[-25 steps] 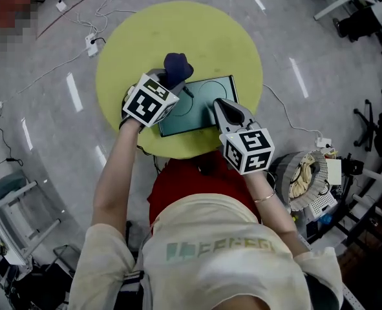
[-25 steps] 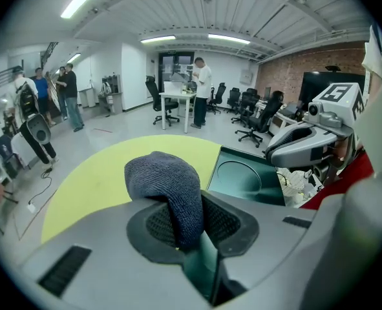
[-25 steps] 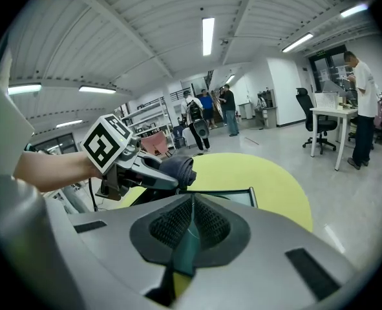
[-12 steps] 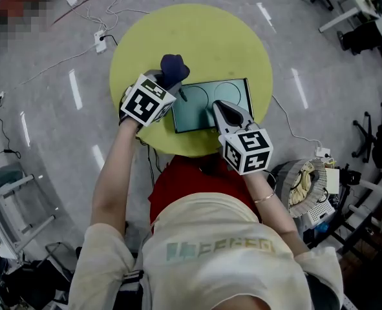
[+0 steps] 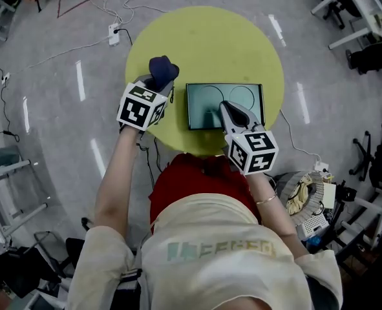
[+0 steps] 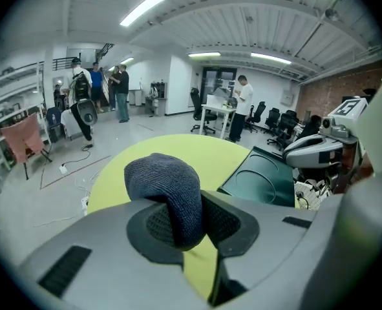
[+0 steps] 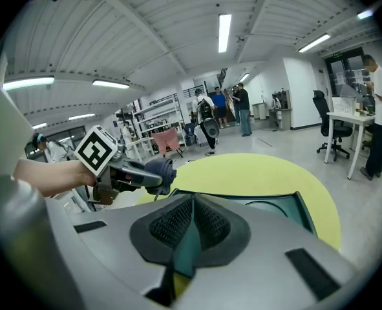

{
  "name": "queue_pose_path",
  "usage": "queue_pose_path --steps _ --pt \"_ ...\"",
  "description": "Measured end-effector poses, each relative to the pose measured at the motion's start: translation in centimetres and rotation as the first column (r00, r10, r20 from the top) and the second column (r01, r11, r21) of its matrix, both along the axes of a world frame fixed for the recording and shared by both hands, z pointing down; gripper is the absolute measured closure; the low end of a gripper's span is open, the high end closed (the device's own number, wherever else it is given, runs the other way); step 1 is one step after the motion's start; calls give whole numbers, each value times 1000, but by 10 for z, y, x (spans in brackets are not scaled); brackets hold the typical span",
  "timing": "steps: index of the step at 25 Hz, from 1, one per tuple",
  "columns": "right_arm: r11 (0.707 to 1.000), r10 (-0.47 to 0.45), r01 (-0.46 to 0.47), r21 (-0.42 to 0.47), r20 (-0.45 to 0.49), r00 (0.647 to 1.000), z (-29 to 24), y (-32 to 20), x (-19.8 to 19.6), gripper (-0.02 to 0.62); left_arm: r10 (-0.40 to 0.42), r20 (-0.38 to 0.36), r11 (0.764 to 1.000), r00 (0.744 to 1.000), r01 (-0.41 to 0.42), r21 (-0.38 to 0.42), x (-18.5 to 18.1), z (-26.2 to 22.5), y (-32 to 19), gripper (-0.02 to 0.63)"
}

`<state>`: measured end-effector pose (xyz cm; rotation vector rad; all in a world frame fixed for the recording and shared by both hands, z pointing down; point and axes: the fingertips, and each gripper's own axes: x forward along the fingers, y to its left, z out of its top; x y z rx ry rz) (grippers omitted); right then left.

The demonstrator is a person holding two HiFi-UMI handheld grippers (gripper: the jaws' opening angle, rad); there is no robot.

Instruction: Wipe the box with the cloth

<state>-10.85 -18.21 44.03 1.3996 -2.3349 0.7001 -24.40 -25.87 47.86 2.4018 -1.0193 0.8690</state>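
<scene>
Two arms are stretching forward over the counter's near edge, the left arm (image 5: 116,173) running almost straight and the right arm (image 5: 271,196) bending inward at the wrist. The right gripper (image 5: 224,107) is lying low and pointing away from the body. Its cube (image 5: 252,152) is sitting nearest the person and its tip is hanging over the near half of the box (image 5: 203,99). Its fingers (image 7: 169,225) are clenched to a thin slit, through which the box's teal is showing. Whether the tip is pressing on the lid I cannot tell.

The box is lying flat on the near right part of the counter (image 5: 203,44). Its lid is closed, with two ring outlines on top, so its inside is not showing.

Just left of the box, the left gripper (image 5: 157,86) is angling forward, its cube (image 5: 141,106) facing the head camera. Its fingers (image 6: 231,225) are grasping the cloth (image 5: 161,70), a dark blue knitted wad bulging out past the tips. The cloth is hanging apart from the box, near its far left corner, over bare counter.

Beyond the round yellow-green counter, loose cables and a power strip (image 5: 115,34) are lying on the grey floor (image 5: 61,108). To the person's right, a white wire basket (image 5: 318,206) is holding pale coiled stuff. Farthest off, in the left gripper view, people (image 6: 121,89) are standing among desks and chairs.
</scene>
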Motion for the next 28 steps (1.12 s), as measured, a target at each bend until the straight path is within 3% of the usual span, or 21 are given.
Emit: queue_pose_path --steps 4,13,19,28 --pt "1000 -10 10 -4 -7 1000 2 4 -3 557 -26 39 999 999 27 -25 -6 19 13 528" --pt "999 -31 31 -23 -13 999 9 21 6 557 52 187 998 981 -44 -45 10 49 34 528" --pt "999 -49 49 -23 -9 999 9 32 13 557 77 185 996 980 -65 -67 22 52 47 528" --pt "991 -129 129 -30 -5 992 14 51 14 557 105 238 993 965 -91 -69 38 56 76 528"
